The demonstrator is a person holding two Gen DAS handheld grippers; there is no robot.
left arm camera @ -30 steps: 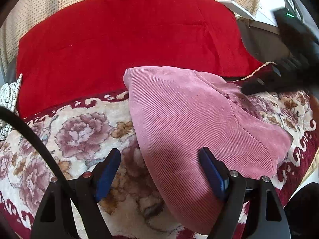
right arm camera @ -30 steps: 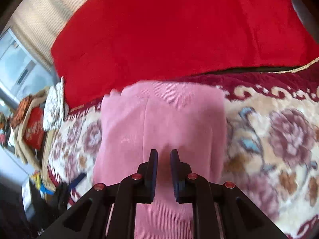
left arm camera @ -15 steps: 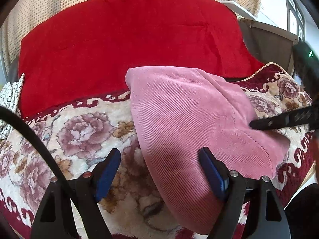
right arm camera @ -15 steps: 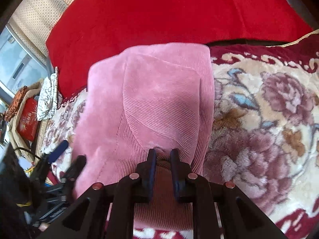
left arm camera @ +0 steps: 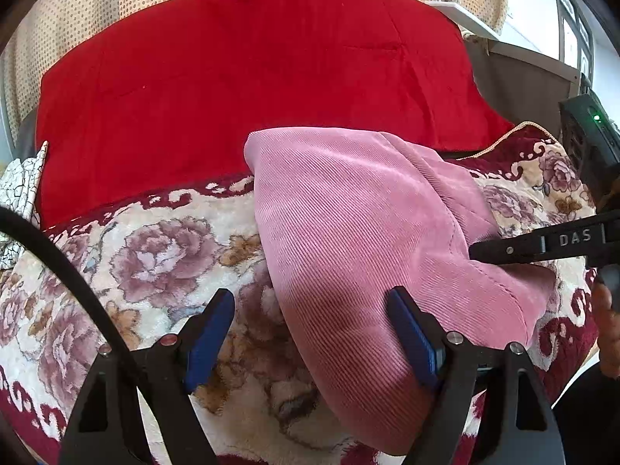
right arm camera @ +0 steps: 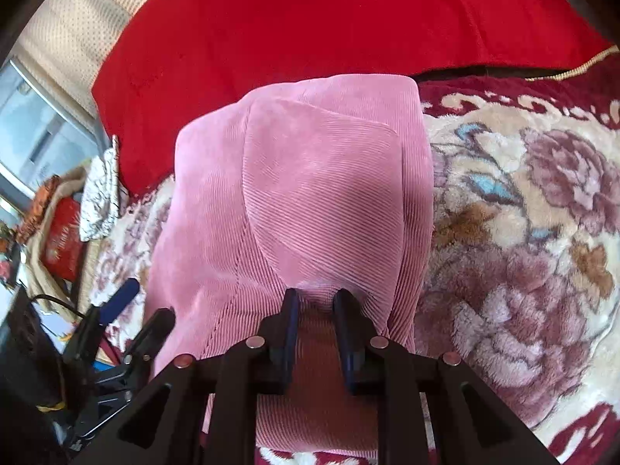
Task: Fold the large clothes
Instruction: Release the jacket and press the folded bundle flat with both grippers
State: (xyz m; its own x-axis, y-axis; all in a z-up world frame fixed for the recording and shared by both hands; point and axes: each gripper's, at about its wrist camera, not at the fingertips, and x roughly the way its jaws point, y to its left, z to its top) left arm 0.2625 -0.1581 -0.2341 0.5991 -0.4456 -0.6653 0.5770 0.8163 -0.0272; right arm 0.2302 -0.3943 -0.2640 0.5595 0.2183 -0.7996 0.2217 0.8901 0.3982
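L gripper [left arm camera: 312, 333] is held wide, nothing between its blue pads [left arm camera: 209, 333]; the near edge of the pink garment [left arm camera: 368, 232] is straddled, w/ one pad over the blanket [left arm camera: 155, 255] and the other over the cloth. Whether cloth is touched can't be told. R gripper [right arm camera: 314, 302] is set narrow and clamped on a pinched fold at the garment's near hem [right arm camera: 314, 310]. In the left wrist view the R gripper [left arm camera: 480, 252] is seen from the side, its tip on the garment's right part; "DAS" is read on its black finger [left arm camera: 573, 237].

The garment is ribbed corduroy-like cloth, folded into a long stack lying on the floral cream-and-maroon blanket, far end near a red cover [left arm camera: 252, 77] spread behind. A gold-corded hem [right arm camera: 573, 69] is seen at the blanket's far right. Beyond the red cover, dotted beige curtain [left arm camera: 77, 11] is hung. At left, a black-and-white patterned cloth [right arm camera: 99, 197] and a red packet [right arm camera: 62, 240] w/ unreadable print are seen beside the bed.
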